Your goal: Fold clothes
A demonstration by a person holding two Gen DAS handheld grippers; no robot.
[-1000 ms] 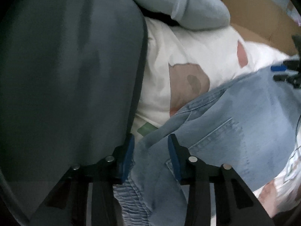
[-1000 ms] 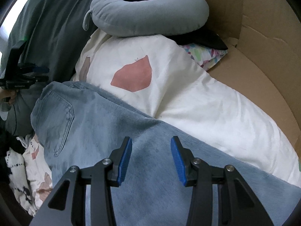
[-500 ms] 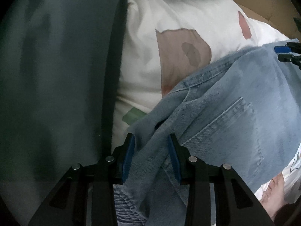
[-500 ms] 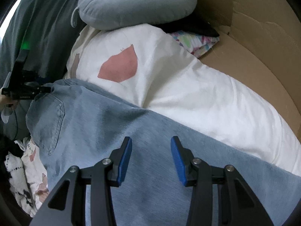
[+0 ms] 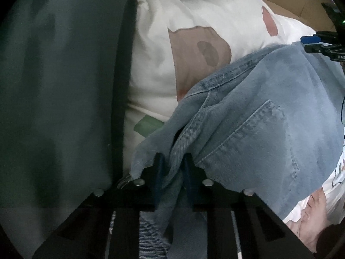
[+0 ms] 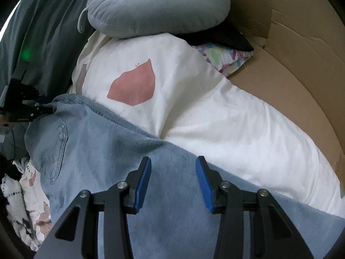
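- The left gripper (image 5: 172, 166) points down at the waist end of the light blue jeans (image 5: 248, 116); its jaws are closing, narrow now, with a bunched fold of denim at the waistband pinched between the blue pads.
- The right gripper (image 6: 173, 181) hangs over the leg of the jeans (image 6: 120, 151) with its jaws partly apart and nothing between them; the denim lies flat below the pads.
- The jeans lie spread across a white pillow (image 6: 204, 112), back pocket up; the waist is at the left gripper's end, and the leg runs under the right gripper.
- The white pillow bears a pink patch (image 6: 133, 86) and, in the left view, a brown patch (image 5: 198, 49).
- A grey neck pillow (image 6: 155, 10) rests on the far end of the white pillow, with a black cloth (image 6: 228, 36) and a colourful patterned cloth (image 6: 226, 56) tucked beside it.
- A cardboard box wall (image 6: 291, 43) stands to the right of the pillow.
- A dark grey-green fabric (image 5: 60, 86) fills the left side of the left view.
- Printed white cloths (image 6: 28, 200) lie beside the jeans' waist end.
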